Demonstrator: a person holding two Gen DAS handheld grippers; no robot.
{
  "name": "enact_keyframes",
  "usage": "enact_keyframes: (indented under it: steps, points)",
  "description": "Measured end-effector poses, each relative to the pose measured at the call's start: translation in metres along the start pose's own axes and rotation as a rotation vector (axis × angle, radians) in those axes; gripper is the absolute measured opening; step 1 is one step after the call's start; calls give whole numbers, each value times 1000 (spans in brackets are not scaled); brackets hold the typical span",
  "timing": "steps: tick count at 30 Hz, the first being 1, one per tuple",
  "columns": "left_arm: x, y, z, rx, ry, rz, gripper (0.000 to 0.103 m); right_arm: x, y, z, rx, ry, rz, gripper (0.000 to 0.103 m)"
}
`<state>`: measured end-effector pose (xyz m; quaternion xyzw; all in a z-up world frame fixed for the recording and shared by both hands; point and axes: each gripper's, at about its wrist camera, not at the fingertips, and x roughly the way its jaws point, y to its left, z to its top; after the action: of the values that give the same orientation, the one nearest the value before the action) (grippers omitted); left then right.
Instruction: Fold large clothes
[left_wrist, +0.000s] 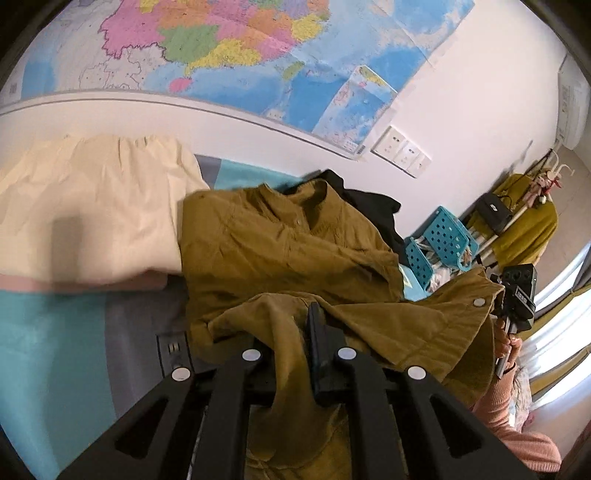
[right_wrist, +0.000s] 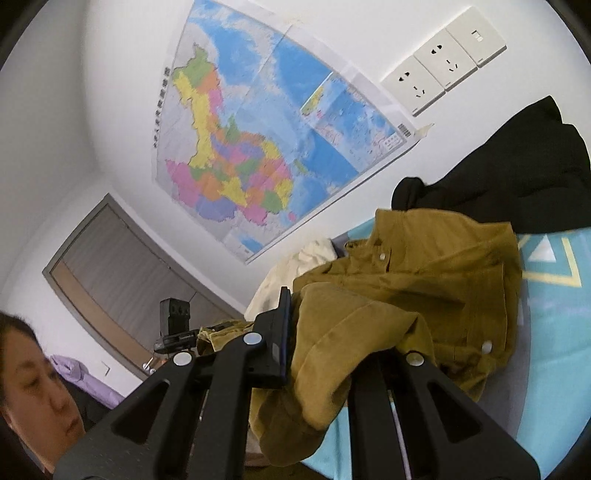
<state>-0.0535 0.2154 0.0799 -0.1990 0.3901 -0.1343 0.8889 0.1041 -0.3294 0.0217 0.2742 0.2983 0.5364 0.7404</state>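
Left tool: closed on a fold of the olive corduroy jacket. Only one black finger shows; the fabric drapes over and hides the other.

Right tool: closed on another part of the same jacket. One black finger is visible at the left; the cloth covers the opposite side, so the width of the gap cannot be read. In the left wrist view the right tool appears far right, holding the jacket edge raised.

Jacket position: directly ahead of both tools, its collar end resting on the bed, its near end lifted between the tools. White snap buttons are visible along its front.

Containers: one teal perforated basket stands ahead and right of the left tool, beyond the jacket. It holds light-coloured items that are too small to identify.

Count of other garments: one cream garment ahead-left of the left tool, lying on a pink folded piece; one black garment just behind the jacket collar.

Wall ahead: one map and three white socket plates.
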Motion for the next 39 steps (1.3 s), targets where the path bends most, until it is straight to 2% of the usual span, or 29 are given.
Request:
enact_keyframes:
  steps: [8, 17, 26, 35, 36, 38, 39]
  points:
    - [26, 6, 43, -8, 32, 53, 10, 32, -32, 41, 68, 7, -49, 9]
    - [72, 32, 84, -51, 95, 105, 11, 71, -75, 75, 138, 45, -112, 9]
    - [122, 64, 108, -99, 171, 187, 12, 113, -125, 92, 223, 95, -192, 9]
    - [161, 88, 128, -147, 232, 200, 13, 141, -171, 97, 297, 120, -276, 9]
    - [164, 90, 129, -152, 238, 201, 13, 143, -175, 96, 309, 118, -293, 10]
    - [170, 93, 130, -151, 243, 207, 13, 144, -168, 93, 279, 109, -303, 19]
    - [172, 94, 131, -148, 248, 213, 14, 142, -163, 93, 258, 97, -305, 39]
